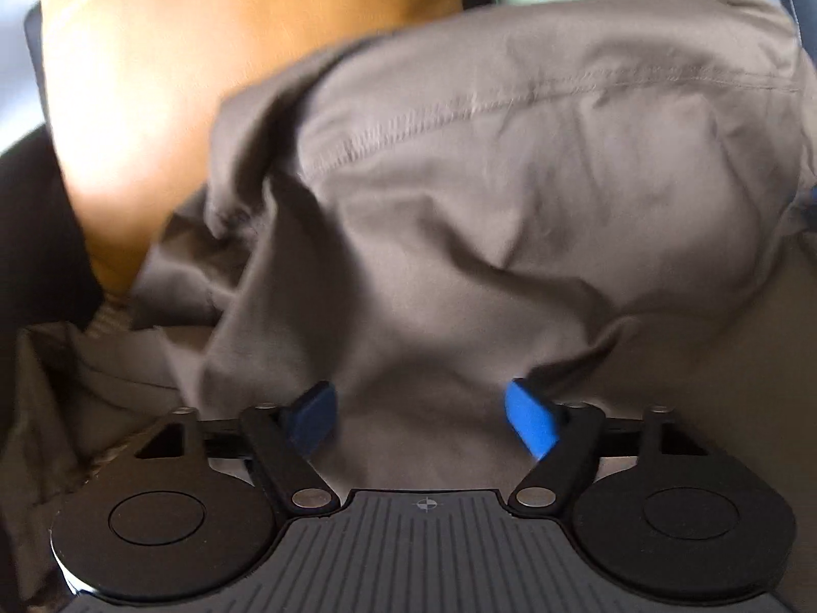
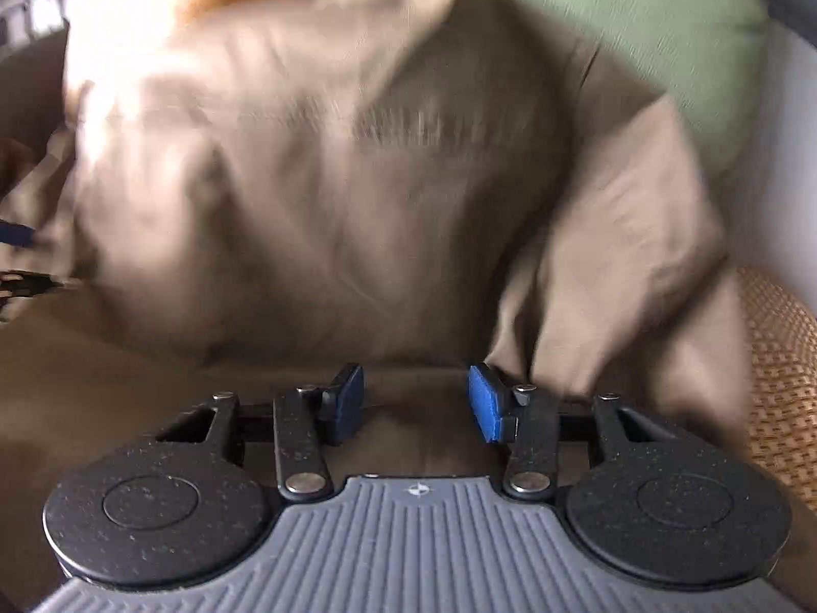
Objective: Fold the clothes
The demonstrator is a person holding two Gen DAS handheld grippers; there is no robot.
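Garment: a grey-brown crumpled heap filling the middle of both your views, lying against an orange cushion at upper left and a green cushion at upper right. Your left gripper is spread wide, cloth between its pads, unclamped. Your right gripper is released too, just below the blurred heap.
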